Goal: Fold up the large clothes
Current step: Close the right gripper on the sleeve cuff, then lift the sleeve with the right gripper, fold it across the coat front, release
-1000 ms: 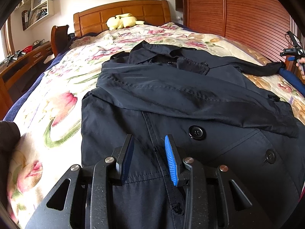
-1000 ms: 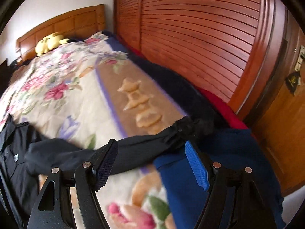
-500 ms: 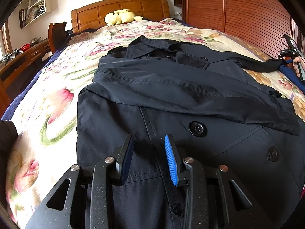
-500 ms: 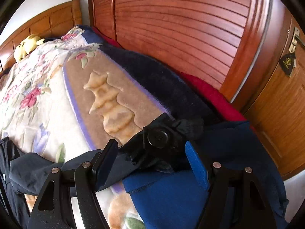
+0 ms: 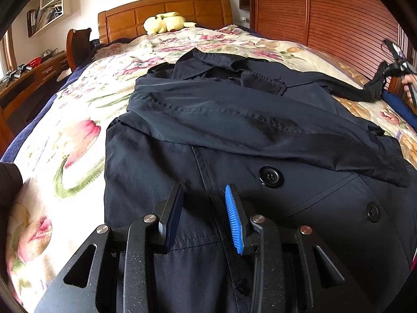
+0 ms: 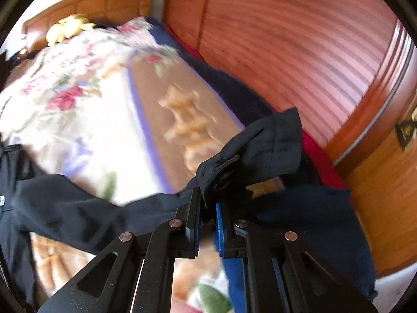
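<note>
- Lying front-up on the bed (image 5: 78, 120), the coat (image 5: 234, 140) fills the near half of the quilt, collar toward the headboard (image 5: 166, 10). 1 sleeve is folded across the chest; the other runs out to the bed's right edge.
- Right claw (image 6: 207, 216): jaws have just been closing, now pinched on the cuff (image 6: 255, 151) of that far sleeve. Cuff end flops free above the pads; the frame is blurred with motion.
- Left claw (image 5: 203, 216): jaws part-spread, nothing between them, hovering low over the coat's front placket below the big button (image 5: 270, 176). Contact with the cloth cannot be told.
- Handling, my read: thin woven cloth, soft and limp, smooth enough to slip. It creases and drapes rather than holding shape, and a coat this size will drag on the quilt when pulled. Buttons and cuff tab are the only hard spots.
- Best holds, by judgement: doubled hems, cuff, collar or seam lines, where layers give the pads some bite. A single layer would likely slide out.
- Surface: floral quilt, soft and yielding, so folds will not press sharp. A blue cloth (image 6: 312, 221) lies at the right edge under the cuff.
- Room: slatted wood wardrobe (image 5: 325, 13) close along the right side, yellow plush (image 5: 166, 22) at the headboard, desk (image 5: 26, 78) and shelf (image 5: 49, 2) to the left.
</note>
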Motion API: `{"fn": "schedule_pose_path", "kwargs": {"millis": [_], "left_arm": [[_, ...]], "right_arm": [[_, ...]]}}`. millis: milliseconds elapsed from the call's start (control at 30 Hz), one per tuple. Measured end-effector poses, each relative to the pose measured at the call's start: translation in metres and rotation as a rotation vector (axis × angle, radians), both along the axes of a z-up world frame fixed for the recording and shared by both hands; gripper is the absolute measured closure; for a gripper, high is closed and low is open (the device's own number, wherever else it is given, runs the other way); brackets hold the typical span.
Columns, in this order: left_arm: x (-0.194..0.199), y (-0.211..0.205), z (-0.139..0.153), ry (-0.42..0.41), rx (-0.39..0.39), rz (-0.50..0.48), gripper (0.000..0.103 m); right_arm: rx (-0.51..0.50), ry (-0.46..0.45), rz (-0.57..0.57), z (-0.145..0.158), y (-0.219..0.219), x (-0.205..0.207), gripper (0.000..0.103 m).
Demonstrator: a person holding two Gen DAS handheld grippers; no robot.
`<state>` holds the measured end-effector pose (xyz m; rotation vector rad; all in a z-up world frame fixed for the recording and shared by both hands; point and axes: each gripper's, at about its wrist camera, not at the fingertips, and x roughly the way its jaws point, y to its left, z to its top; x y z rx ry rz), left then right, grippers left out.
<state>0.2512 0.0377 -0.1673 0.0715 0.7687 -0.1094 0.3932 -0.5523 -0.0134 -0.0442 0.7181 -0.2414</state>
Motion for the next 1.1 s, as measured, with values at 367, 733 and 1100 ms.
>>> {"fn": "schedule_pose_path", "kwargs": {"millis": [367, 733, 1100], "left_arm": [[-0.005, 0.003, 0.004, -0.019, -0.015, -0.001, 0.068], [-0.008, 0.005, 0.008, -0.035, -0.036, 0.005, 0.068], [-0.007, 0.008, 0.009, -0.033, -0.05, 0.014, 0.068]], "right_arm": [[-0.089, -0.151, 0.2, 0.078, 0.09, -0.064, 0.093], [-0.151, -0.277, 0.528, 0.125, 0.214, -0.154, 0.093], [-0.109, -0.298, 0.812, 0.118, 0.288, -0.232, 0.093]]}}
